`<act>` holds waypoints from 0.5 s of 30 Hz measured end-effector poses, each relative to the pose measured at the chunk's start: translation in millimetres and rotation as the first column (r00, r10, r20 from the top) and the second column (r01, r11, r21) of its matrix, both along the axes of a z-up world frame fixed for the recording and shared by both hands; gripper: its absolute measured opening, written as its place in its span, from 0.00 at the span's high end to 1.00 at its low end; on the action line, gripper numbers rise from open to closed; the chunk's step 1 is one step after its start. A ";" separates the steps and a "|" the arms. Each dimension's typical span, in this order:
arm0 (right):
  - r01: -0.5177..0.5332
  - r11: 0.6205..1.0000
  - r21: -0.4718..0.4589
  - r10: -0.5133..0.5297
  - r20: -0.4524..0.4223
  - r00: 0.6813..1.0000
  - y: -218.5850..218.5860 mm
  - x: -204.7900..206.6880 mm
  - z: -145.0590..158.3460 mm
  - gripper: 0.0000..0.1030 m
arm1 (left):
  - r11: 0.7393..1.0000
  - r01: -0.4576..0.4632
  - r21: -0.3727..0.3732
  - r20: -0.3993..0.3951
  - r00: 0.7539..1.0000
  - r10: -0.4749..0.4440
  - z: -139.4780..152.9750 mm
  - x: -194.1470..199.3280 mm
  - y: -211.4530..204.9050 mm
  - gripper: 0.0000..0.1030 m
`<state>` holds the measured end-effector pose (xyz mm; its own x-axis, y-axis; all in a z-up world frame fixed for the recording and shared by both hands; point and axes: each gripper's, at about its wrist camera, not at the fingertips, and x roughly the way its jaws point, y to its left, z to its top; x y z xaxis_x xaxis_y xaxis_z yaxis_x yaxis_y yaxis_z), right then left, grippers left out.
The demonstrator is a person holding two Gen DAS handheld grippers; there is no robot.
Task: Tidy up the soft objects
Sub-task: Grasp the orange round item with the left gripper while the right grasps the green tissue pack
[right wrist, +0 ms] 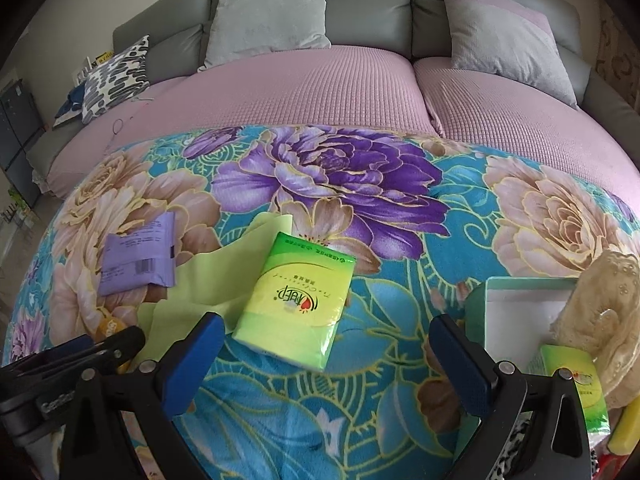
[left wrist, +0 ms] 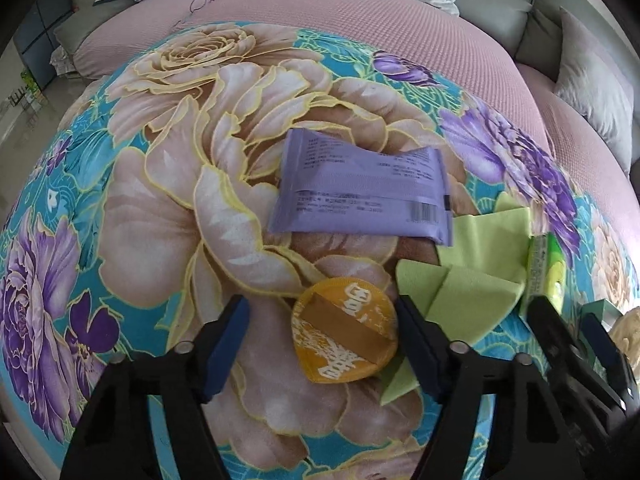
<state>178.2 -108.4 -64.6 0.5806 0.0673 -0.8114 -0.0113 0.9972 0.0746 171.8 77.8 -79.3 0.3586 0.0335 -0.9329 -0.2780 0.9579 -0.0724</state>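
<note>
Both tongs tilt steeply down, jaws apart | left gripper [left wrist: 322,340] straddles orange pouch [left wrist: 344,330], unclamped | right gripper [right wrist: 326,350] empty beside it | floral blanket [right wrist: 360,184], sofa behind

A floral blanket [right wrist: 400,292] in teal, purple and beige is spread over a pink quilted cover [right wrist: 320,88] on a grey sofa [right wrist: 368,4]. Two grey cushions [right wrist: 272,12] are propped against the sofa's backrest, well apart, and a black-and-white patterned cushion [right wrist: 116,76] is leaned at the left end, beside a dark blue item that cannot be made out. In the left wrist view, a glossy pale floor [left wrist: 24,108] is seen past the left end of the sofa
</note>
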 end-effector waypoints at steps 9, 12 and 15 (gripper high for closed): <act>-0.006 1.000 0.004 0.006 0.017 1.000 1.6 6.2 -5.1 0.04 | 0.998 0.019 -0.056 -0.002 1.000 -0.019 1.3 8.0 -1.6 0.50; -0.018 1.000 0.018 0.018 0.014 1.000 2.8 6.9 -7.0 0.09 | 0.998 0.009 -0.068 0.003 1.000 -0.009 1.1 9.5 -0.1 0.51; -0.025 0.999 0.031 0.025 0.008 1.000 2.7 7.2 -8.5 0.19 | 0.997 -0.009 -0.073 0.009 1.000 0.010 3.7 2.6 3.7 0.51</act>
<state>185.4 -105.7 -73.1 0.5843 0.1068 -0.8045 -0.0366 0.9938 0.1053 174.4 81.6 -75.6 0.3675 -0.0309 -0.9295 -0.2861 0.9472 -0.1446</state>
